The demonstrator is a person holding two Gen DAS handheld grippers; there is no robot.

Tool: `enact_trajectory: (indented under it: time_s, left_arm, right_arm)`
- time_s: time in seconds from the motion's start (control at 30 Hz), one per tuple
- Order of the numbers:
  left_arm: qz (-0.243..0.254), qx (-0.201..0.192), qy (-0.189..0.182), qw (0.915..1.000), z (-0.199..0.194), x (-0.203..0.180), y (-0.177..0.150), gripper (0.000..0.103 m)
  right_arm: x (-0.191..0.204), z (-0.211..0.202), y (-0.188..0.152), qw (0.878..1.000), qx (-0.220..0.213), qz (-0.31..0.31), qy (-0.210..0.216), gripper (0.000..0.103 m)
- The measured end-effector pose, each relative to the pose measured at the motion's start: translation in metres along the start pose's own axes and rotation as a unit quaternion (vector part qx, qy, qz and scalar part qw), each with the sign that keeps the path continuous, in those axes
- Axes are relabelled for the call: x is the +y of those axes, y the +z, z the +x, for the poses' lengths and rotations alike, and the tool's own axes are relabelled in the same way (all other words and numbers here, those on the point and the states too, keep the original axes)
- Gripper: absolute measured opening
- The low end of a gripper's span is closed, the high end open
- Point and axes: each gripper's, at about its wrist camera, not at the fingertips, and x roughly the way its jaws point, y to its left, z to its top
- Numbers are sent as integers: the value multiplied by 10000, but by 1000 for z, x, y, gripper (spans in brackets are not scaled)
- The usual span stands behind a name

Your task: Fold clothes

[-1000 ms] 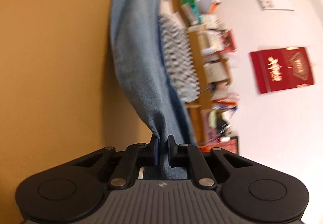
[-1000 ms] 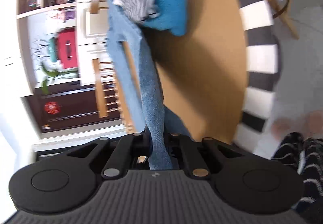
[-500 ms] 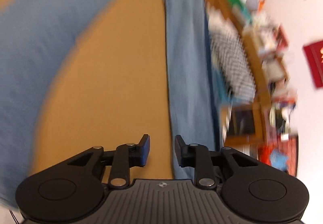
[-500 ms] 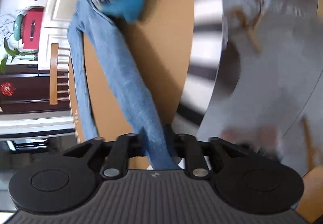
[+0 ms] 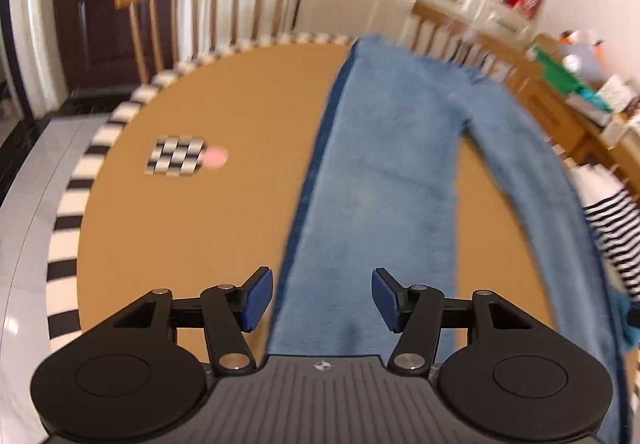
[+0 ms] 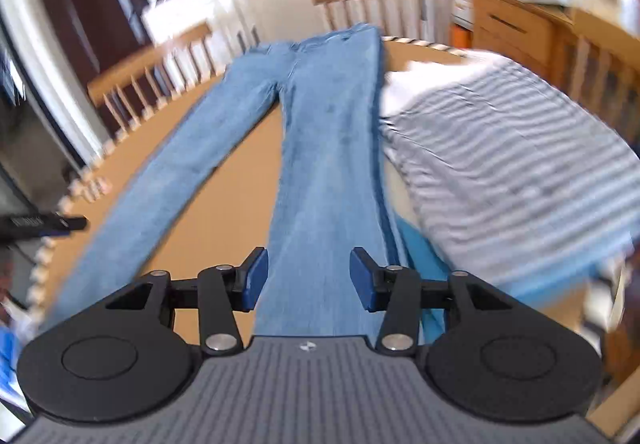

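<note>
Releasing the long light-blue denim jeans, laid flat with legs spread on your round tan bench.
Both jaws are opening, empty; the striped grey-white folded pile touching one leg could snag your fold.

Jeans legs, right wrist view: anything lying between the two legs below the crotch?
Nothing. In the right wrist view only bare tan table shows in the wedge between the two legs of the jeans; the striped shirt lies outside, to their right.
</note>
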Motion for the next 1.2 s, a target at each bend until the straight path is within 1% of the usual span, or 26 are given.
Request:
enact_trajectory:
  time_s: [0.1,0.13,0.17,0.2,0.23,0.27,0.3,0.33,0.4,0.5,0.57,0.63,0.73,0.77,0.83,0.87,0.9,0.93,0.97,1.0,1.03,1.07,1.1,1.13,1.17,1.2]
  left_arm:
    - [-88,269,76,9996,16,14,-3,58]
    - [-60,230,50,9997,16,18,-6,61]
    - [7,197,32,9998,15,19,-8,62]
    - [106,176,32,9998,14,18,-10,61]
    - [206,162,56,9996,15,15,-12,56]
    - [307,142,38,9994,16,12,-13,48]
    - [342,126,-35,9993,18,11,-13,14]
    - [266,132,-91,9995,19,13,-13,7]
    - [138,140,-181,9996,20,16,-14,6]
    - [14,135,-140,9998,18,20,-17,5]
    - [-152,173,-105,9997,16,27,-17,5]
    - [-311,214,-89,9992,13,36,-16,5]
    - [-395,221,-109,9989,6,51,-12,5]
    - [-410,202,-92,9989,5,55,-10,5]
    - [-495,191,-70,9986,6,59,-5,5]
    - [-546,225,-98,9982,7,61,-4,5]
    - [-598,254,-130,9978,7,62,-3,5]
    - [-607,275,-154,9977,8,61,-3,6]
    - [-550,284,-165,9979,8,59,-4,6]
    - [-494,282,-168,9982,8,57,-6,6]
    - [-449,264,-165,9985,8,56,-7,6]
    - [-416,248,-171,9987,8,55,-8,6]
    - [-397,238,-182,9988,8,55,-9,6]
    - [-411,241,-210,9986,9,56,-8,7]
    - [-449,246,-247,9984,10,58,-8,7]
    - [-495,249,-285,9981,10,61,-8,7]
  right_arm:
    - [21,34,7,9994,186,-268,73,49]
    - [29,44,6,9989,273,-378,13,48]
    - [38,53,5,9981,377,-483,-70,48]
    - [43,60,4,9972,471,-555,-138,47]
    - [45,66,3,9965,569,-574,-196,38]
    - [48,75,1,9962,622,-541,-268,22]
    - [48,80,0,9964,589,-503,-342,11]
    - [46,81,0,9969,562,-418,-357,8]
    - [43,83,1,9977,557,-216,-332,7]
    - [37,85,0,9979,578,82,-264,5]
    - [33,87,1,9968,629,483,-38,1]
    - [40,91,2,9966,684,453,57,0]
    - [53,106,0,9914,900,744,585,0]
    - [64,109,0,9925,897,590,589,0]
    - [86,109,3,9970,700,29,322,1]
    - [94,108,5,9983,535,-243,32,7]
    - [99,108,7,9967,412,-600,-348,15]
    - [103,110,8,9915,303,-991,-789,32]
    - [104,113,7,9849,210,-1278,-1148,38]
    - [101,117,8,9817,217,-1392,-1284,37]
    - [95,121,8,9835,281,-1287,-1237,34]
    - [87,126,8,9868,349,-1099,-1138,26]
    - [80,128,10,9906,397,-808,-1028,25]
    - [73,128,14,9927,455,-529,-987,18]
    - [67,128,17,9932,509,-322,-1000,8]
    - [60,126,19,9945,519,-26,-910,8]
